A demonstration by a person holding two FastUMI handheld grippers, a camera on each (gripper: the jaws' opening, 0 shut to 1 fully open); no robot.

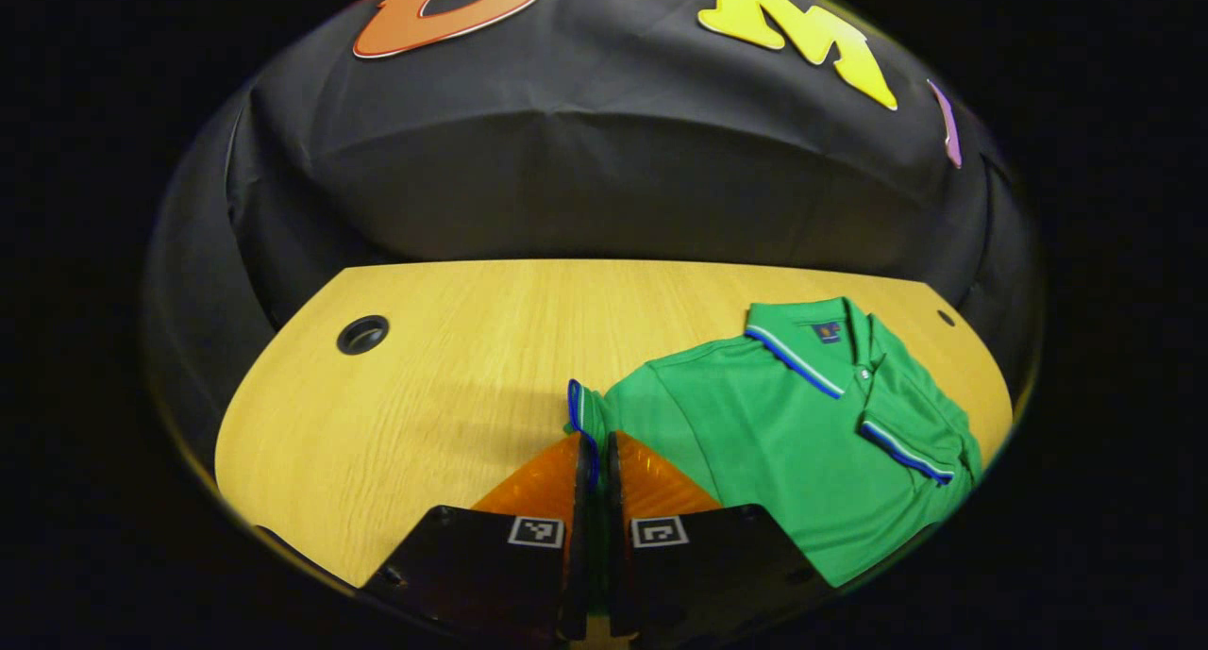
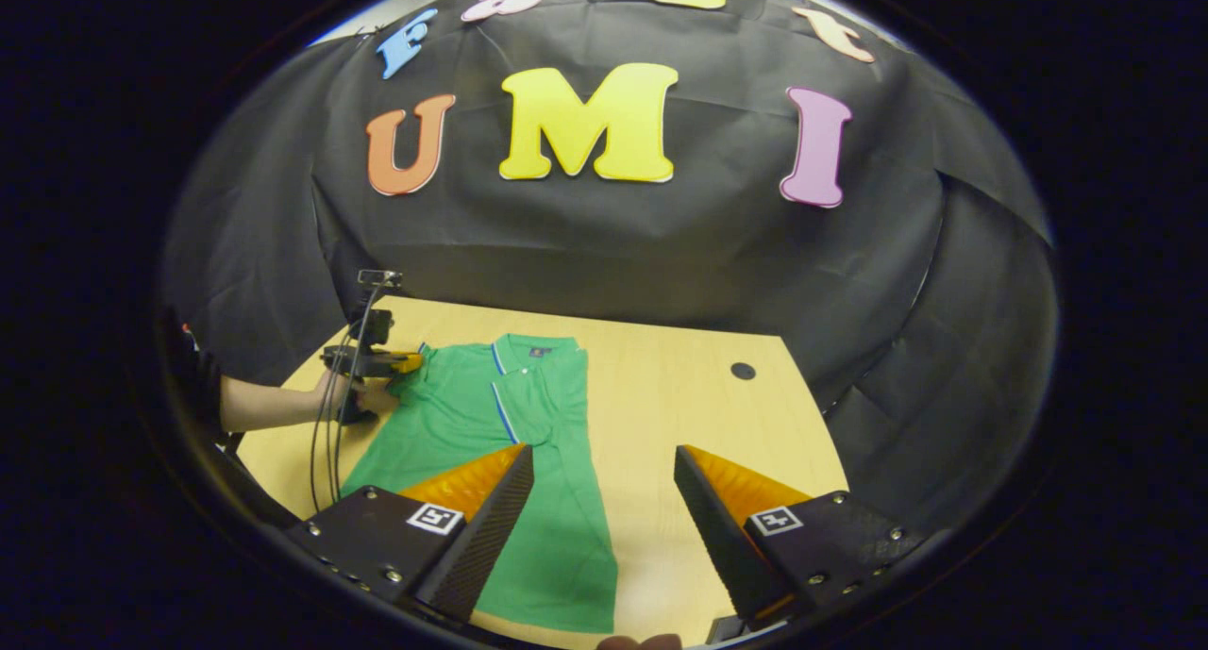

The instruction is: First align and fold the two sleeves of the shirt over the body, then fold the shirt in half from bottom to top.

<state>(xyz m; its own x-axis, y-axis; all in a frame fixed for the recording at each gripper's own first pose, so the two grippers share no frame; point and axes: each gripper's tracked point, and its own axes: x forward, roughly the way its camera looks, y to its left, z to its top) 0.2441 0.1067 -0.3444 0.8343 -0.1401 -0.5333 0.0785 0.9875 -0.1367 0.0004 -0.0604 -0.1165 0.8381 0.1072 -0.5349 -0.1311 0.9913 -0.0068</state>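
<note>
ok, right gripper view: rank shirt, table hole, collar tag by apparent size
1. shirt, by far the largest, spread across the table
2. table hole, a small dark round spot
3. collar tag, a tiny dark patch; it looks close to the hole in size, so that order is unsure

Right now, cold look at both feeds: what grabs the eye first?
The bright green polo shirt lying flat on the wooden table, one sleeve already folded over the body. Next, the left gripper, fingers closed on the blue-trimmed cuff of the other sleeve at the shirt's edge. The right gripper hangs open above the table, empty.
</note>
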